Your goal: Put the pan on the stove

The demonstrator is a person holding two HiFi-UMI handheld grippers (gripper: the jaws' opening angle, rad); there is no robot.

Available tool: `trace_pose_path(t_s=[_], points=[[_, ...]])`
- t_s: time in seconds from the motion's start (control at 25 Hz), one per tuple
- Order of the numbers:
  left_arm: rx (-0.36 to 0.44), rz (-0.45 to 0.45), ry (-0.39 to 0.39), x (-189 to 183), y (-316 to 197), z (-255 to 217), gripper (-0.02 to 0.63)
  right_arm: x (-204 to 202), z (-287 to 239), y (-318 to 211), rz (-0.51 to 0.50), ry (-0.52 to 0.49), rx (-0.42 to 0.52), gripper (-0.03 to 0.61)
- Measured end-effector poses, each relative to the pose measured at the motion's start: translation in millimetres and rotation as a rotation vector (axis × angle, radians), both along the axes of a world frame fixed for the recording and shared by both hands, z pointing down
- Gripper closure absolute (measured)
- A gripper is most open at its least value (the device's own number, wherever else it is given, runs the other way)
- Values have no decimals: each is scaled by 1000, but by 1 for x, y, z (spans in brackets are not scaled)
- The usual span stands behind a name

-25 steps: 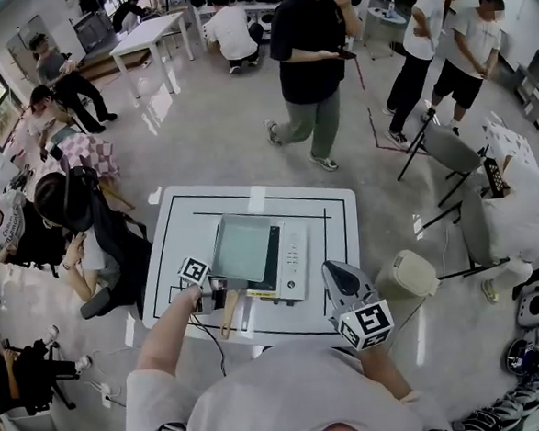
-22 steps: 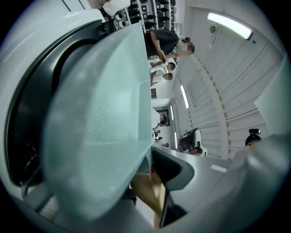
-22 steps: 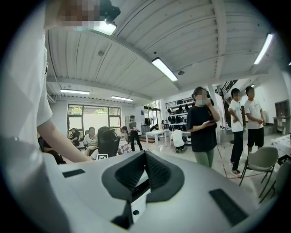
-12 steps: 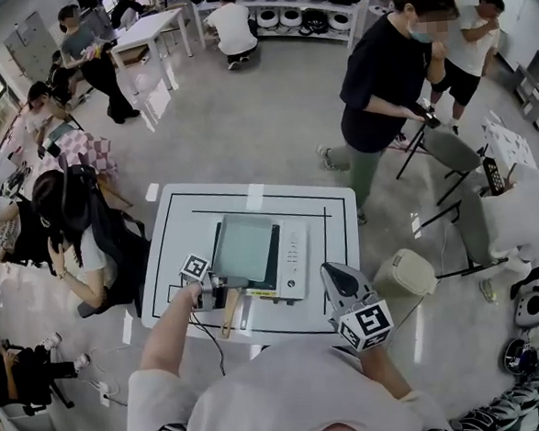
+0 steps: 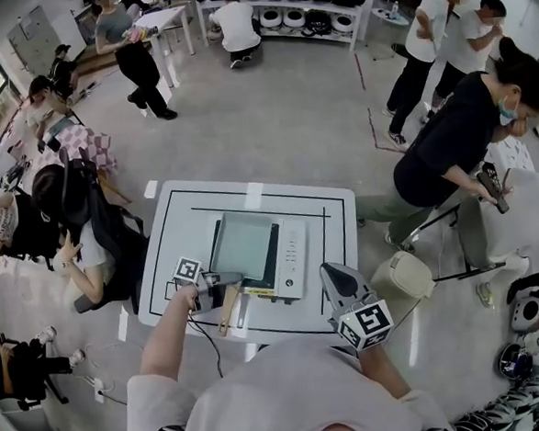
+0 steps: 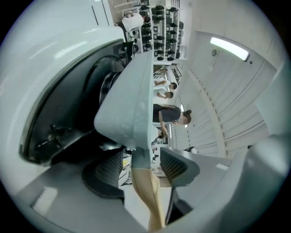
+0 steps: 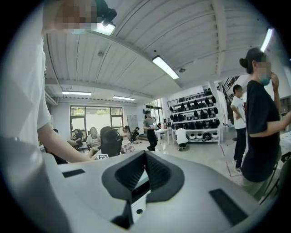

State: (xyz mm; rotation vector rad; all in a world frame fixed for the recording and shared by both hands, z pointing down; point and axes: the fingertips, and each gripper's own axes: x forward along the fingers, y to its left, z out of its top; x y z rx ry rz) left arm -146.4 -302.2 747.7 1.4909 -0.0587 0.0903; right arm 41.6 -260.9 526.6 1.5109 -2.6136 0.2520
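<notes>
Opening left gripper (image 6: 142, 164) fingers (image 6: 175, 166) straddle pan handle (image 6: 148, 200); unseen from head view.

Pan (image 5: 244, 247) pale grey-green, handle (image 5: 228, 310) light brown (like wood). Stove (image 5: 293, 259) white, black top. Table (image 5: 336, 216) white, black lines. Left gripper (image 5: 223, 279), right gripper (image 5: 333, 275) grey; cube (image 5: 367, 325) black-and-white squares. Bin (image 5: 404, 276) cream.

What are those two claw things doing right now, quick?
Left gripper: open, its jaws just opened, pan handle loose between them.
Right gripper: shut, holding nothing.
</notes>
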Motion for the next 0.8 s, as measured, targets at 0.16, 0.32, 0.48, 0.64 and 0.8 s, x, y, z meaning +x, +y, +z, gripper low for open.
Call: trace_pose_path(t_s=[0.16,0.32,0.48,0.64,0.8], points=[[21,-46,-6,-16,5,-2,368,4,1,1,-2,0,0,571],[64,-149,21,-42,6,-15,339,7,3,1,-7,2,0,571],[176,-313,-4,-82,2,-42,339,6,0,-1,-11,2,2,571],[386,-543,-114,-125,-10,-70,359,9,-3,-3,0,-8,-5,571],[605,-722,-272,-150,-13,-103,578,6,-8,-5,-8,-15,-1,571]])
